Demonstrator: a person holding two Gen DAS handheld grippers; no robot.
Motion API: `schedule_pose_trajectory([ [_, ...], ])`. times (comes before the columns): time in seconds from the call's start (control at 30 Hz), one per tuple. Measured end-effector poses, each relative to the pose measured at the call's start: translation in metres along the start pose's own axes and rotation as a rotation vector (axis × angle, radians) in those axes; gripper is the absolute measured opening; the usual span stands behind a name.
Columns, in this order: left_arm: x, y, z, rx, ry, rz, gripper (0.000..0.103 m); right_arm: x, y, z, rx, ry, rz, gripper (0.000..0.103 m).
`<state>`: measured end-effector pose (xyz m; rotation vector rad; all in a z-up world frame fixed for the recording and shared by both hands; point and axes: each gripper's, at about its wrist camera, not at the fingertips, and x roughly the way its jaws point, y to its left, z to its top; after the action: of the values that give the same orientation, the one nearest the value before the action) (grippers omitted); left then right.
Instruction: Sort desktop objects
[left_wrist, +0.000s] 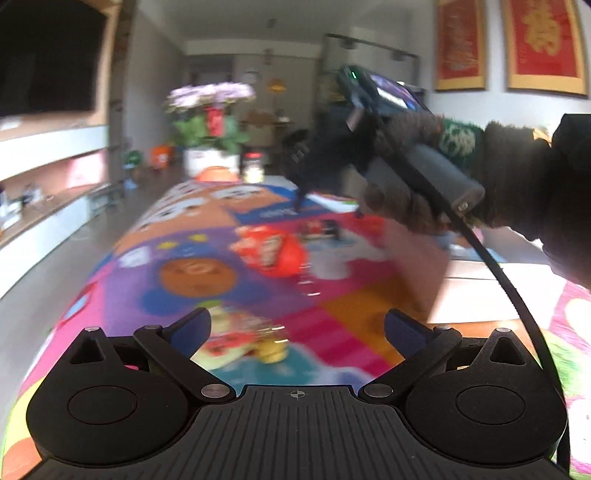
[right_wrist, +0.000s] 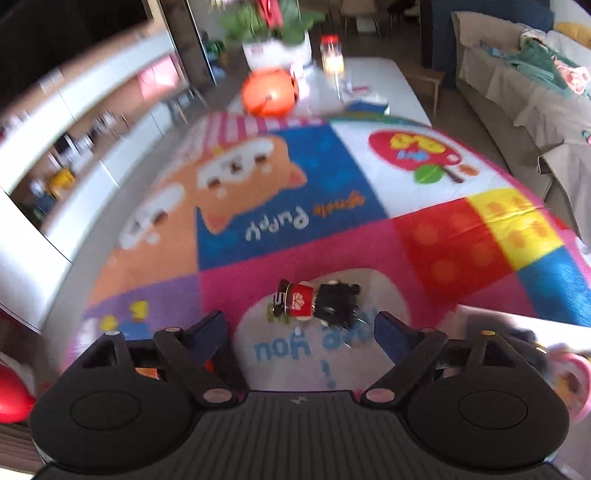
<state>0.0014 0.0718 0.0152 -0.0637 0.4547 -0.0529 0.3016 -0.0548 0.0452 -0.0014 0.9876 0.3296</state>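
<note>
In the right wrist view my right gripper (right_wrist: 301, 325) stands open above the colourful mat (right_wrist: 295, 177). A small doll keychain (right_wrist: 317, 301) in a red jersey with black hair lies on the mat just ahead of its fingertips, untouched. In the left wrist view my left gripper (left_wrist: 297, 325) is open too, low over the mat (left_wrist: 192, 295). A blurred yellow and red toy (left_wrist: 240, 343) lies near its left finger. A red snack bag (left_wrist: 269, 251) lies further out. Beyond it a gloved hand holds the right gripper (left_wrist: 327, 208) over the doll keychain (left_wrist: 319, 227).
A cardboard box (left_wrist: 465, 284) stands at the right of the mat, its edge (right_wrist: 517, 321) beside my right finger. An orange ball (right_wrist: 269, 92), a red-lidded jar (right_wrist: 330, 51) and a flower pot (right_wrist: 277, 48) stand at the table's far end. A sofa (right_wrist: 517, 92) runs along the right.
</note>
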Motion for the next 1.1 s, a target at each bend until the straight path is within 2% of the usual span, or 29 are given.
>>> schedule_pose_trajectory([
  [0.1,0.003,0.015,0.001,-0.098,0.015,-0.020,0.103,0.031,0.016,0.003,-0.036,0.019,-0.087,0.088],
  [0.13,0.003,0.017,0.001,-0.106,0.017,-0.023,0.103,0.039,0.017,0.003,-0.037,0.037,-0.097,0.081],
  [0.17,0.003,0.017,0.001,-0.107,0.016,-0.031,0.103,0.045,0.016,0.003,-0.036,0.059,-0.100,0.070],
  [0.2,0.003,0.017,0.001,-0.103,0.013,-0.042,0.103,0.045,0.017,0.001,-0.046,0.060,-0.110,0.064],
  [0.27,0.002,0.016,0.001,-0.098,0.011,-0.055,0.103,0.037,0.017,-0.005,-0.072,0.052,-0.073,0.062],
  [0.33,0.002,0.018,0.002,-0.107,0.012,-0.059,0.103,0.013,0.017,-0.015,-0.086,0.038,-0.016,0.062],
  [0.47,0.003,0.020,0.000,-0.128,0.020,-0.058,0.103,-0.060,0.013,-0.049,-0.133,-0.020,0.123,0.062],
  [0.53,0.004,0.020,0.000,-0.123,0.021,-0.057,0.103,-0.101,0.006,-0.072,-0.155,-0.043,0.188,0.062],
  [0.63,0.004,0.018,0.000,-0.114,0.028,-0.050,0.103,-0.151,-0.010,-0.111,-0.175,-0.032,0.270,0.062],
  [0.73,0.007,0.015,0.000,-0.101,0.046,-0.033,0.103,-0.172,-0.027,-0.145,-0.187,0.018,0.276,0.065],
  [0.77,0.007,0.014,0.001,-0.093,0.050,-0.025,0.103,-0.176,-0.034,-0.152,-0.168,0.015,0.260,0.071],
  [0.8,0.007,0.012,0.001,-0.083,0.054,-0.017,0.103,-0.182,-0.042,-0.155,-0.147,-0.005,0.245,0.073],
  [0.93,0.011,0.002,0.001,-0.026,0.068,0.017,0.103,-0.188,-0.077,-0.138,-0.009,-0.110,0.220,0.075],
  [1.03,0.010,-0.002,0.000,-0.003,0.067,0.031,0.103,-0.162,-0.091,-0.114,0.097,-0.092,0.278,0.077],
  [1.1,0.010,0.000,0.000,-0.009,0.064,0.032,0.103,-0.139,-0.085,-0.098,0.109,-0.075,0.292,0.078],
])
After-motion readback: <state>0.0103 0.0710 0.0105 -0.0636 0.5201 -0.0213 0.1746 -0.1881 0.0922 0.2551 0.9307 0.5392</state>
